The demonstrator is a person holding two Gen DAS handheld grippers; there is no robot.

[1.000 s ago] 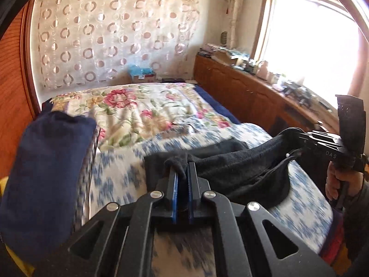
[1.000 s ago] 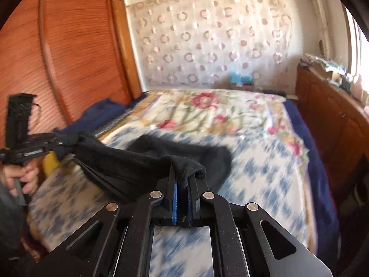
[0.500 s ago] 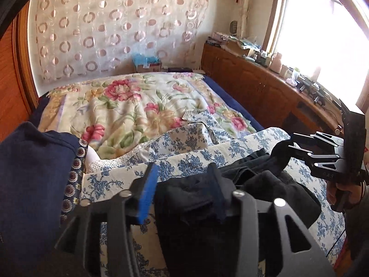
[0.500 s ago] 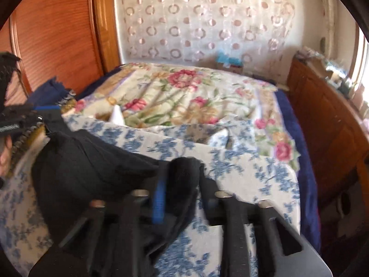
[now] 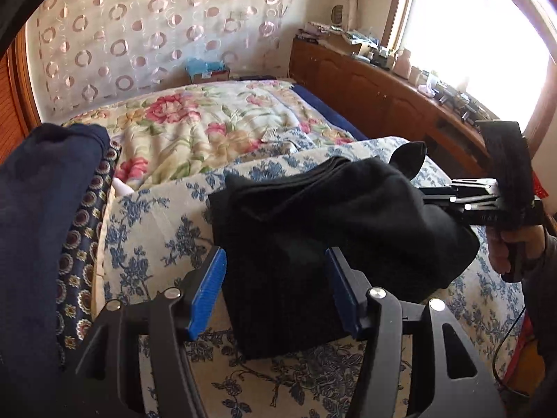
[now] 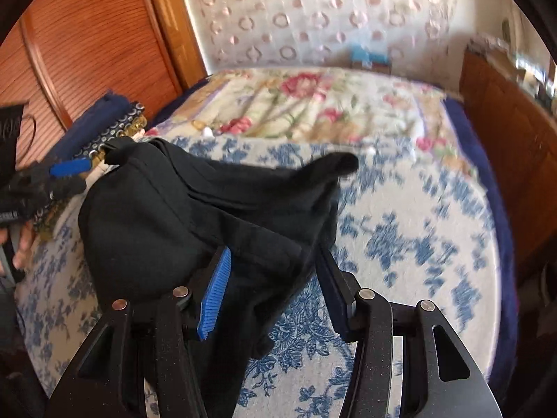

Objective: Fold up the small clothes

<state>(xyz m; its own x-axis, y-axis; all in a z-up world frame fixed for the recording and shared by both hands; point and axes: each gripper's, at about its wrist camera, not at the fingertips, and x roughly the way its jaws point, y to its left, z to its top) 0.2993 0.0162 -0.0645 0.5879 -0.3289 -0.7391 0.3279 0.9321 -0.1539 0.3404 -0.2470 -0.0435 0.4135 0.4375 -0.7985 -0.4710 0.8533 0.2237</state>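
1. Left gripper [image 5: 275,292]: jaws wide apart, black garment [image 5: 334,216] lying between them, not clamped.
2. Right gripper [image 6: 275,285]: likewise spread wide, gripping nothing, cloth draped between its fingers.
3. The garment lies bunched on the bed [image 5: 156,230]; it looks light, soft and floppy, best pinched at corners or a hem.
4. Its long axis seems to run from one gripper to the other; one tip [image 6: 343,163] pokes up.

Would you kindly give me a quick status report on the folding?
Both hand-held grippers open: left, right. Black garment lies bunched on blue-floral bedspread, unclamped. Nothing in the way.
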